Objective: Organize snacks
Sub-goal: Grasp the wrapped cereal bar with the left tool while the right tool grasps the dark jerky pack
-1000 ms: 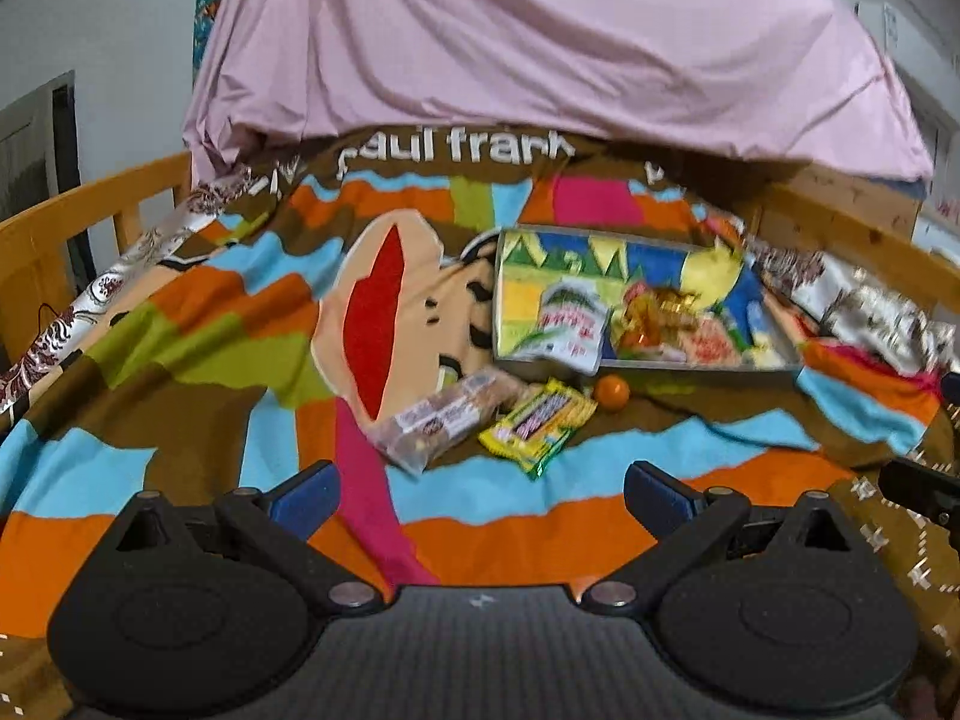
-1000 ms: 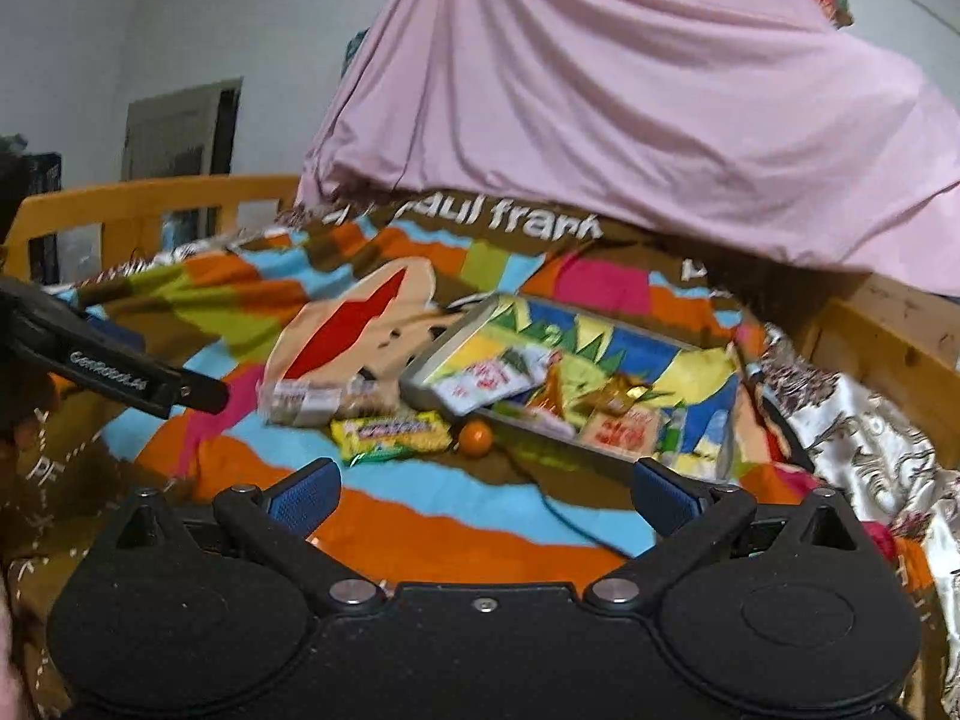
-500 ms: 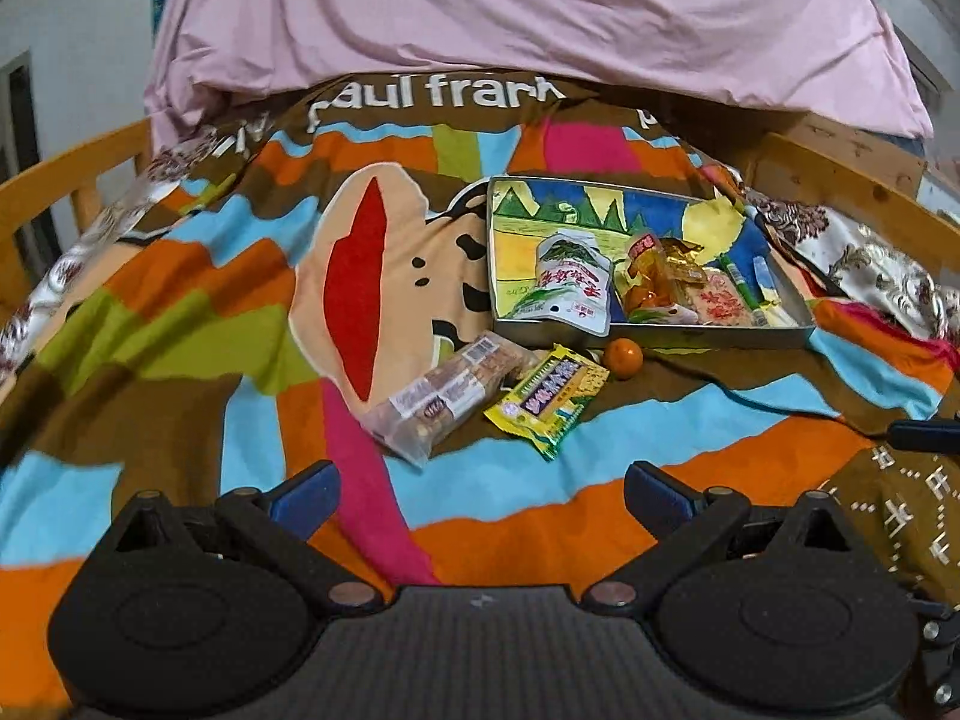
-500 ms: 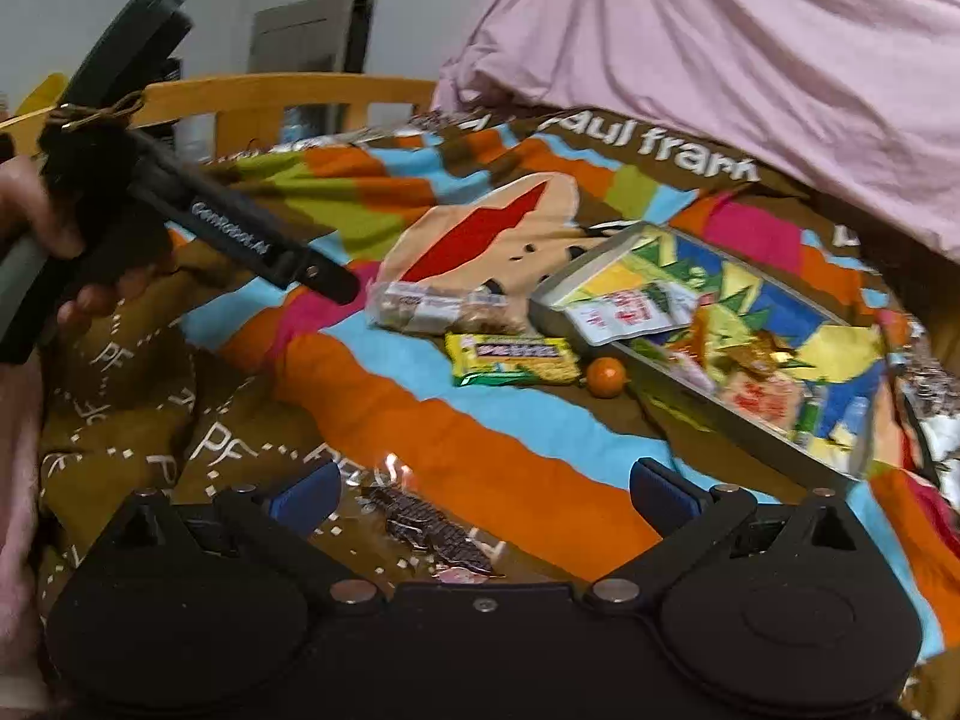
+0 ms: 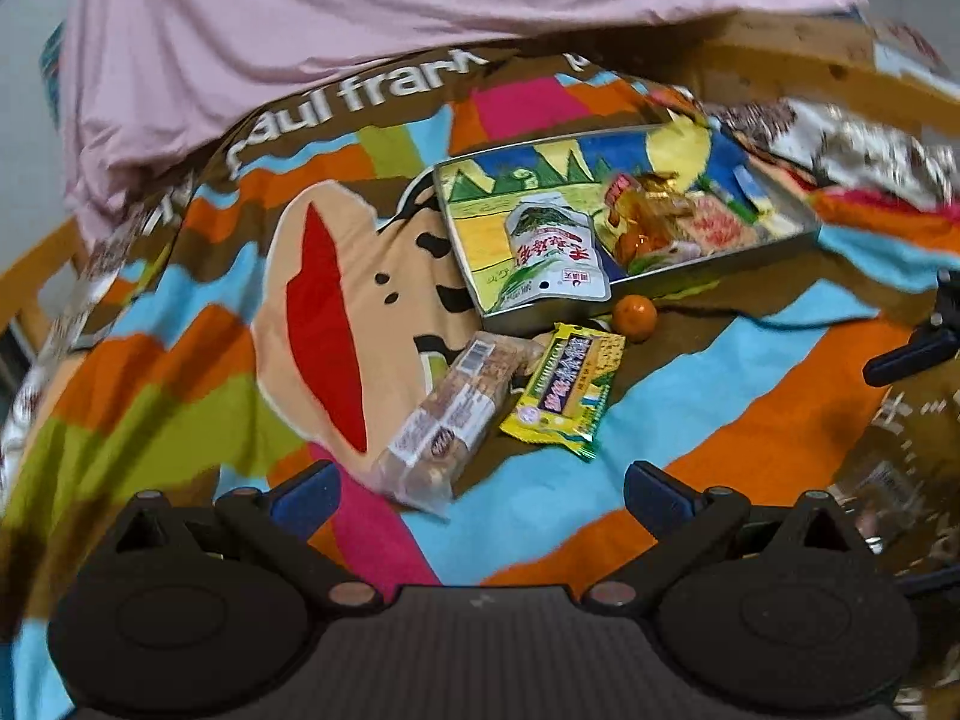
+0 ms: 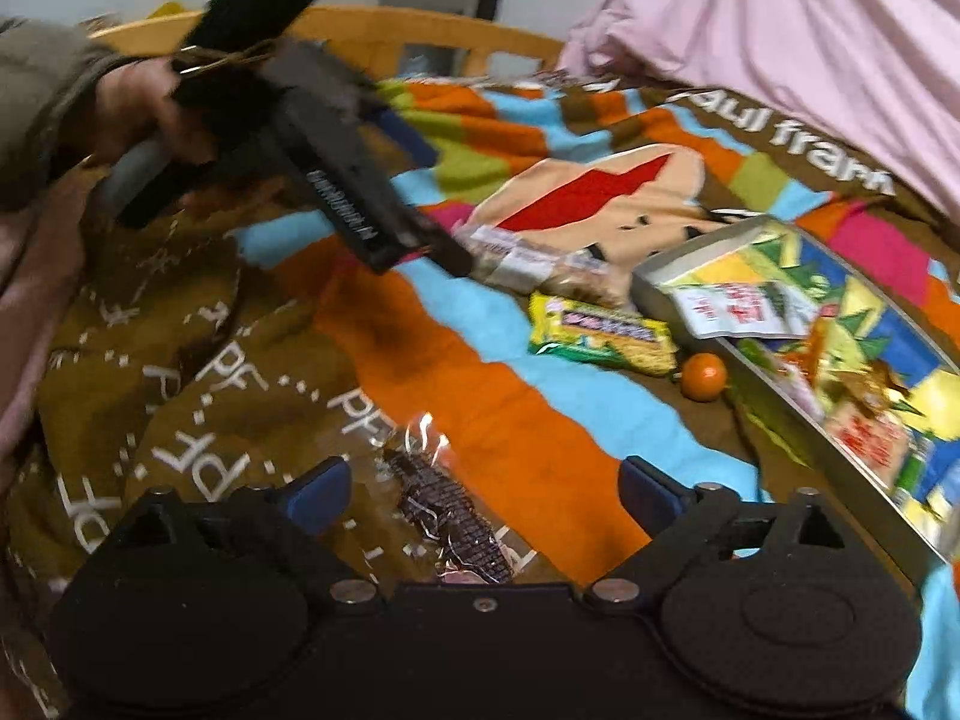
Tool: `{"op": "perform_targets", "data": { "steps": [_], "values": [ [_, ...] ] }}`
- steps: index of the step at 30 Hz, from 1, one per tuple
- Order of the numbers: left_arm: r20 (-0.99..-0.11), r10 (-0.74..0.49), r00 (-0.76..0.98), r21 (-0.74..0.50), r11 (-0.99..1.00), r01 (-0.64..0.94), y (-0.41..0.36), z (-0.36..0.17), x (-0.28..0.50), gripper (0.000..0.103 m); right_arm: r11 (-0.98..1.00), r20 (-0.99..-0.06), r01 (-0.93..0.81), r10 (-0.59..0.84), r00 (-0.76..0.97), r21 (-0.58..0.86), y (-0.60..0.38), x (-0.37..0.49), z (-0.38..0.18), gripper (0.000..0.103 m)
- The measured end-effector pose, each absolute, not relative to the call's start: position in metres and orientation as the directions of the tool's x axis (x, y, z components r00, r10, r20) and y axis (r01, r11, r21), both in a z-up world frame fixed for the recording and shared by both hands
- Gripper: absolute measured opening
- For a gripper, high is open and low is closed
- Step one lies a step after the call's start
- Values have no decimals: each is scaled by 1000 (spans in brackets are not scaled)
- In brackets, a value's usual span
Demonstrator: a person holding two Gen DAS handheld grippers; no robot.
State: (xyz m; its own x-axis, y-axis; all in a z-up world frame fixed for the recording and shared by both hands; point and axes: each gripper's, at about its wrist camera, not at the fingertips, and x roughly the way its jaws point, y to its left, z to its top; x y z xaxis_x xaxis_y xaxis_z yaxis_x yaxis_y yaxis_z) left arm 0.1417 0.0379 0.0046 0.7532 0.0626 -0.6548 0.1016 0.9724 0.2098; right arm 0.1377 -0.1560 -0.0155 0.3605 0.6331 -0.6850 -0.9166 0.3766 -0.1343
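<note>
**Reaching for the loose snacks beside the tin**

Lying on the bed blanket [image 5: 690, 420], just in front of the open tin [image 5: 708, 267], are three loose snacks: a clear-wrapped biscuit pack [image 5: 450, 414], a yellow wafer packet [image 5: 567, 396] that touches it, and a small orange [image 5: 634, 317] close to the tin wall. A fourth one, a dark chocolate bar in clear foil [image 6: 450, 510], lies near the right tool [image 6: 483, 492], between its open fingers but not pressed. These jaws have just been closing a little.

The packets look light and soft; the foil is probably slippery and it crinkles, and the biscuits inside may break. I think it is best to take each packet across its short width near the middle, with mild pressure. The orange is round and can roll, so it needs a centred hold.

The left tool [image 5: 483, 492] is released and empty, pointing down at the biscuit pack. The tin already contains a white pouch [image 5: 555, 252] and several wrapped sweets.
</note>
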Motion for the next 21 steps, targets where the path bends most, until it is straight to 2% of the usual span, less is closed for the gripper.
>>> {"op": "perform_targets", "data": {
  "steps": [3, 8, 13, 17, 21],
  "values": [
    [-653, 47, 756, 241, 959, 149, 40, -3, 158, 103, 314, -708, -944, 645, 287, -97, -156, 145, -22, 87],
    [-667, -31, 744, 162, 969, 185, 59, -12, 182, 103, 250, -737, -967, 646, 199, -42, -154, 155, -30, 78],
    [-668, -110, 736, 81, 972, 219, 75, -20, 202, 102, 212, -755, -976, 633, 171, -43, -150, 156, -33, 74],
    [-671, -130, 730, 96, 961, 260, 76, -27, 211, 101, 190, -762, -980, 626, 169, -61, -149, 155, -38, 60],
    [-690, -141, 710, 86, 958, 274, 78, -32, 219, 96, 192, -758, -979, 628, 178, -71, -148, 154, -41, 56]
  ]
}}
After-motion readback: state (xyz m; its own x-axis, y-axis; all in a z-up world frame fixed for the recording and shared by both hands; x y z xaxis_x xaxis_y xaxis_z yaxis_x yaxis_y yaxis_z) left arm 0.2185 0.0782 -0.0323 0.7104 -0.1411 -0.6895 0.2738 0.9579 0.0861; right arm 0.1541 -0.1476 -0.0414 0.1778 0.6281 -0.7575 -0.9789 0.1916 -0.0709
